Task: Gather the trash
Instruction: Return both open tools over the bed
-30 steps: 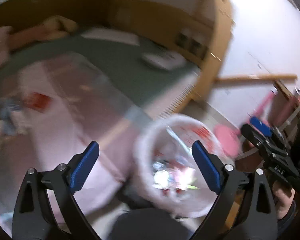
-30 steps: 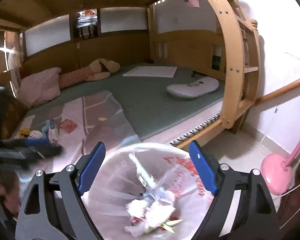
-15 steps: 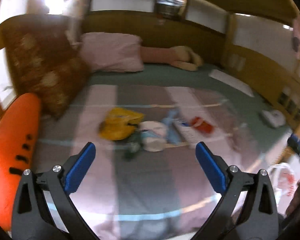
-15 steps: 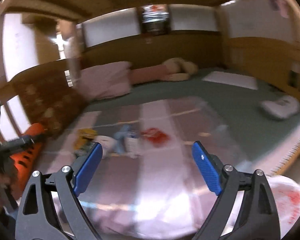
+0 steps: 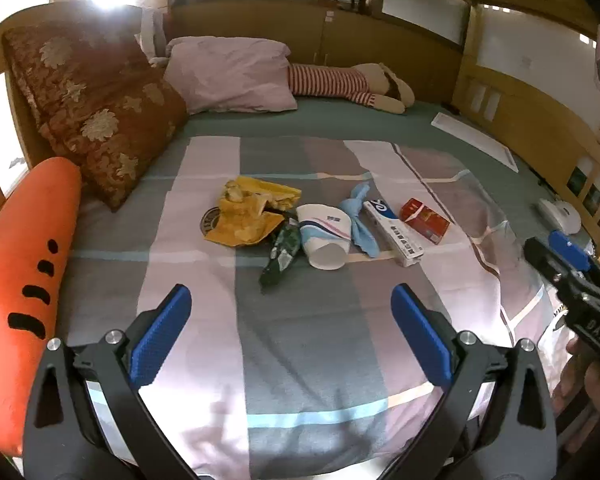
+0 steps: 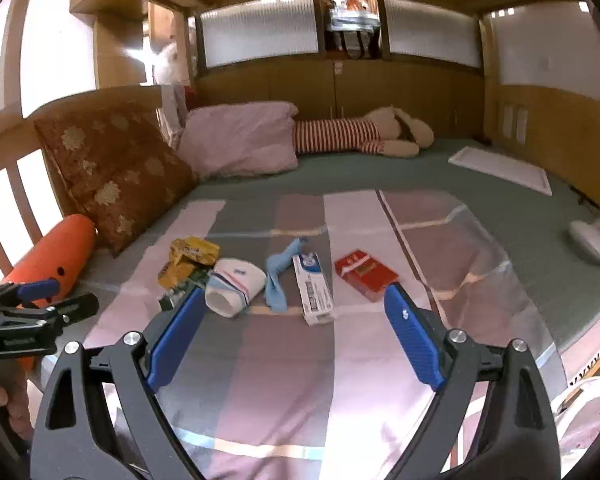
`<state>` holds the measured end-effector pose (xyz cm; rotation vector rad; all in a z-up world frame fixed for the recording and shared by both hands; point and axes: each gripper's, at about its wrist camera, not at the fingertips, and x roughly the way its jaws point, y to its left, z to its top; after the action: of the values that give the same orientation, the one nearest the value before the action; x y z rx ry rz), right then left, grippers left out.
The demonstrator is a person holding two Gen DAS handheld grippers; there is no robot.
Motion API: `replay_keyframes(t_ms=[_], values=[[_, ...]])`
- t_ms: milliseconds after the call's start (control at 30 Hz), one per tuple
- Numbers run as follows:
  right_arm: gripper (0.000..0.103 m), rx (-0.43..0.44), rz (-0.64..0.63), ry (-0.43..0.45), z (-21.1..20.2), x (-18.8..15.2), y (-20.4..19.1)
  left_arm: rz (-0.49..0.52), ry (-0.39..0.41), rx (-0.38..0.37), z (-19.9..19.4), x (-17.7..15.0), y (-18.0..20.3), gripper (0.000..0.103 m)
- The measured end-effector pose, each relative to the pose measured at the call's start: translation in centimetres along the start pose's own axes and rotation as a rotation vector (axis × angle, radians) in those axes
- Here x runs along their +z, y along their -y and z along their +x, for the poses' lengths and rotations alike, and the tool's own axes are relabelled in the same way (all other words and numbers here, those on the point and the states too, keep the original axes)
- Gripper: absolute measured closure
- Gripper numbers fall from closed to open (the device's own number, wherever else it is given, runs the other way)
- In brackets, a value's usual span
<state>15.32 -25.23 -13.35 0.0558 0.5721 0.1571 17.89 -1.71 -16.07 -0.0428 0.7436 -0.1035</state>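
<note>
Trash lies in a row on the striped blanket [image 5: 300,344]: a yellow wrapper [image 5: 248,212], a dark green wrapper [image 5: 282,254], a paper cup [image 5: 324,236] on its side, a blue cloth scrap [image 5: 360,216], a toothpaste box [image 5: 394,232] and a red box [image 5: 424,220]. The right wrist view shows the same cup [image 6: 234,286], toothpaste box [image 6: 312,288] and red box [image 6: 366,274]. My left gripper [image 5: 292,336] is open and empty, short of the trash. My right gripper [image 6: 294,336] is open and empty, near the cup and boxes.
An orange carrot cushion [image 5: 24,276], a brown pillow [image 5: 96,108], a pink pillow [image 5: 232,74] and a striped plush toy [image 5: 352,84] line the bed's left and far sides. A white bag [image 6: 588,412] hangs off the bed's right edge. A white device [image 6: 598,238] lies at right.
Both grippers swung up and left from the white trash bag on the floor to face the bed. The trash on the blanket came into view. Both stayed open.
</note>
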Motion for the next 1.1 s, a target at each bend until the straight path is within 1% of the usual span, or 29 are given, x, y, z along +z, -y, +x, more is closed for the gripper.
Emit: replay_keyframes(t_ms=[167, 367, 600, 700, 767, 867, 933, 1033, 1100], values=[[0.014, 0.012, -0.014, -0.004, 0.3, -0.1, -0.5, 0.014, -0.016, 0.003, 0.5, -0.3, 0.4, 0.004], [0.014, 0.014, -0.014, -0.012, 0.7, -0.2, -0.7, -0.01, -0.025, -0.005, 0.8, -0.3, -0.1, 0.004], [0.014, 0.018, -0.015, -0.02, 0.9, -0.3, -0.7, 0.001, -0.034, -0.003, 1.1, -0.4, 0.1, 0.004], [0.014, 0.019, -0.023, -0.03, 1.4, -0.3, -0.9, 0.008, -0.043, 0.006, 1.5, -0.2, 0.1, 0.004], [0.014, 0.027, -0.024, -0.043, 2.1, -0.2, -0.9, 0.035, -0.042, 0.032, 2.0, 0.0, 0.5, 0.004], [0.014, 0.031, -0.049, -0.061, 3.4, 0.3, -1.1, 0.084, -0.056, 0.054, 3.5, 0.7, 0.9, 0.004], [0.014, 0.03, -0.056, -0.084, 4.9, 0.7, -1.1, 0.11, -0.098, 0.046, 5.4, 1.0, 1.0, 0.004], [0.014, 0.036, -0.033, -0.11, 6.5, 1.1, -0.7, 0.147, -0.159, 0.067, 8.7, 1.3, 0.9, 0.006], [0.014, 0.032, -0.027, -0.121, 7.5, 1.4, -0.5, 0.154, -0.216, 0.049, 11.5, 1.3, 0.5, 0.02]])
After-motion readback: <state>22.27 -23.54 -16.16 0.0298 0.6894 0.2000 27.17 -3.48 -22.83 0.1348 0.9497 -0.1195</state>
